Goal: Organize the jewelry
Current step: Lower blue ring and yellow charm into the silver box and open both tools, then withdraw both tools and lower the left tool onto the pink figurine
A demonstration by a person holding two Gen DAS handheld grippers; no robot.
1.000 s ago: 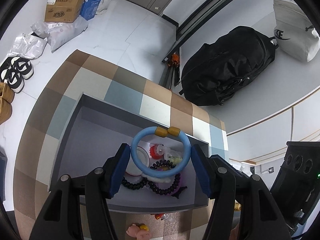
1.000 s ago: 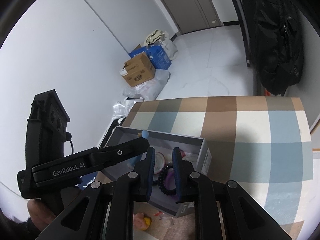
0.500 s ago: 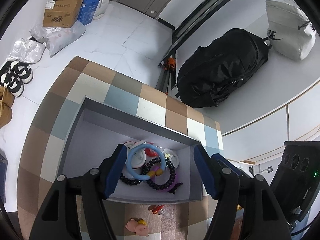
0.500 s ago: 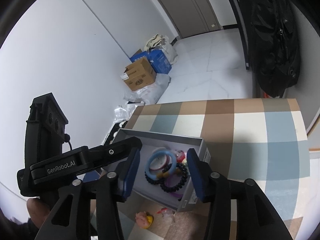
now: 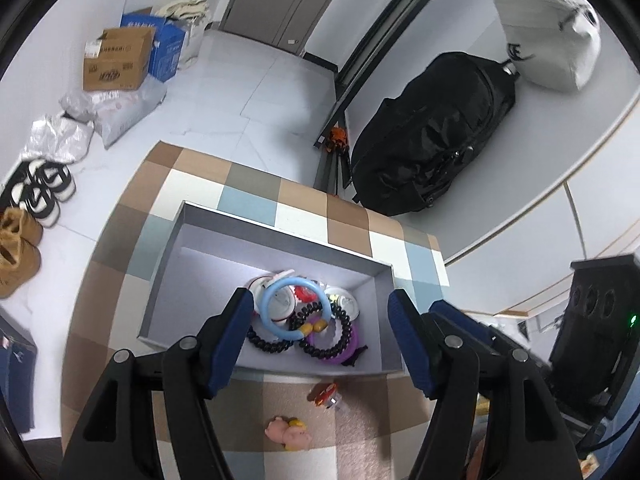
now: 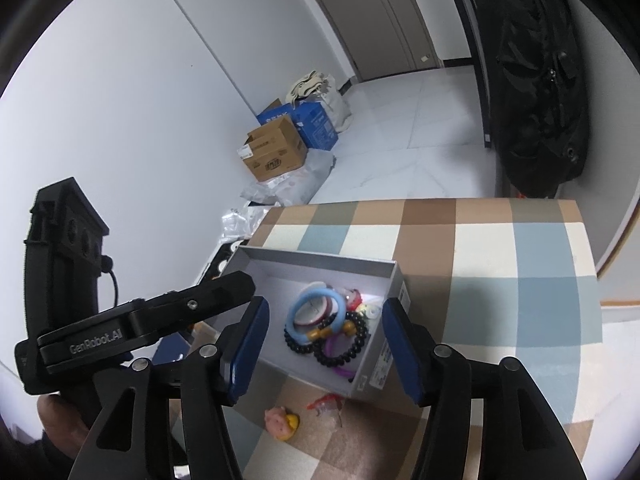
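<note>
A grey open box (image 5: 200, 248) (image 6: 320, 258) sits on a checked cloth. In it lie a light-blue bangle with amber beads (image 5: 297, 307) (image 6: 318, 314), black bead bracelets (image 5: 328, 334) (image 6: 340, 342), a purple ring (image 5: 347, 354) and small white and red pieces. My left gripper (image 5: 320, 336) is open and empty above the box's near side. My right gripper (image 6: 322, 346) is open and empty above the box too. The left gripper's body shows in the right wrist view (image 6: 140, 324).
A small pink and yellow toy (image 5: 288, 434) (image 6: 282, 420) and a red and white trinket (image 5: 326, 394) (image 6: 326, 404) lie on the cloth in front of the box. A black backpack (image 5: 432, 136), cardboard boxes (image 5: 116, 60) and shoes (image 5: 40, 188) are on the floor.
My left gripper let go of the blue bangle, which now lies in the box, and drew back upward. My right gripper opened wide from nearly shut.
</note>
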